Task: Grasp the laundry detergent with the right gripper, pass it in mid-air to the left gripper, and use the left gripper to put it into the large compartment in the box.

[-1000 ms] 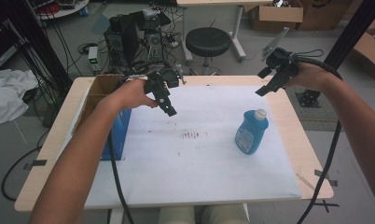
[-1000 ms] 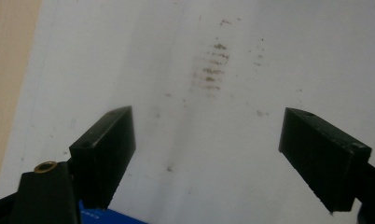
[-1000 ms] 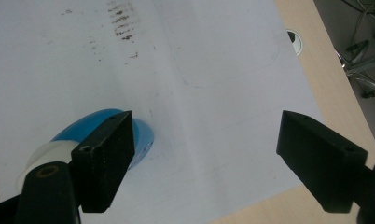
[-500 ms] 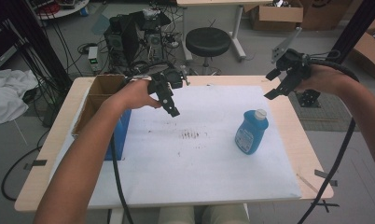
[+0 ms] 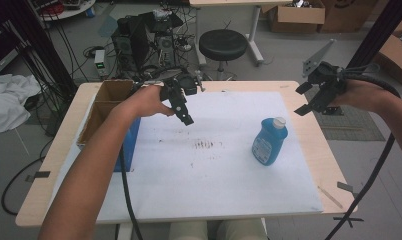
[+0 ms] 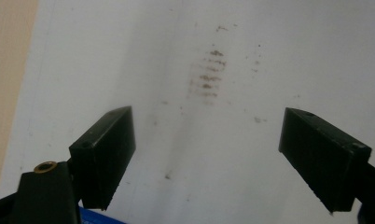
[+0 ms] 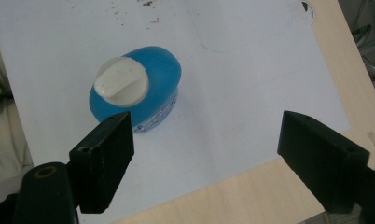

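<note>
While the person's arms are reaching in from the near edge, the views are showing this:

High view: the left tongs [image 5: 181, 102] are hanging over the white sheet [image 5: 204, 165] near the cardboard box [image 5: 106, 107] at the table's [image 5: 314, 150] left side; the right tongs [image 5: 316, 95] are hovering past the table's right edge. The blue bottle [image 5: 269, 142] is standing upright on the sheet's right part, well apart from both tongs.

Left gripper view: the left tongs [image 6: 223, 154] are gaping wide, holding nothing, pointing down at brown smudges [image 6: 209, 74] on the sheet.

Right gripper view: the right tongs [image 7: 223, 158] are spread wide, holding nothing; the bottle's white cap [image 7: 120, 84] is showing just above the left jaw, the bottle sitting on the sheet near its edge.
</note>
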Motion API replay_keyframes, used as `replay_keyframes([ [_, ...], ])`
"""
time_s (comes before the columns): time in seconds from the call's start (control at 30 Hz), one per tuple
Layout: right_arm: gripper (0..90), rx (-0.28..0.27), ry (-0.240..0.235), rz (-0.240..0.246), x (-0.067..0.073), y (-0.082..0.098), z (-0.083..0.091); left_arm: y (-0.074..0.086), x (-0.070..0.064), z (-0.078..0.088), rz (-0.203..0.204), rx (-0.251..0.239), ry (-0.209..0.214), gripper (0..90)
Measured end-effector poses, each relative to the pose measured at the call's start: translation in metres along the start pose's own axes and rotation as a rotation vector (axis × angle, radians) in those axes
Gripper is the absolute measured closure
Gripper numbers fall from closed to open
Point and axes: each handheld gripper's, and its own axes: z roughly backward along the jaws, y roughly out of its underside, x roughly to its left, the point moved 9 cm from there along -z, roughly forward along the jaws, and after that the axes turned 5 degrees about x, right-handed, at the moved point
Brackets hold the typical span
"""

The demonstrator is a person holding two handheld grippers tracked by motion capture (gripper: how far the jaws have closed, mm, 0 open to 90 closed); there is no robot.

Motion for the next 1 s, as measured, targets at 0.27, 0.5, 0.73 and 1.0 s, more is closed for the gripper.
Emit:
replay_keyframes([
  [0.27, 18.3, 0.020, -0.010, 0.007, 0.014, 0.012, -0.001, 0.000, 0.001, -0.002, -0.005, -0.004, 0.000, 19.1],
  [0.5, 18.2, 0.039, -0.023, 0.008, 0.024, 0.020, -0.009, -0.001, 0.001, -0.004, -0.008, -0.006, 0.001, 19.2],
  [0.73, 17.7, 0.051, -0.015, -0.009, 0.033, 0.031, -0.016, 0.000, -0.001, -0.005, -0.009, -0.003, 0.000, 19.1],
  [1.0, 18.1, 0.051, -0.006, -0.013, 0.045, 0.031, -0.020, 0.005, -0.001, -0.004, -0.005, -0.004, -0.002, 19.1],
])
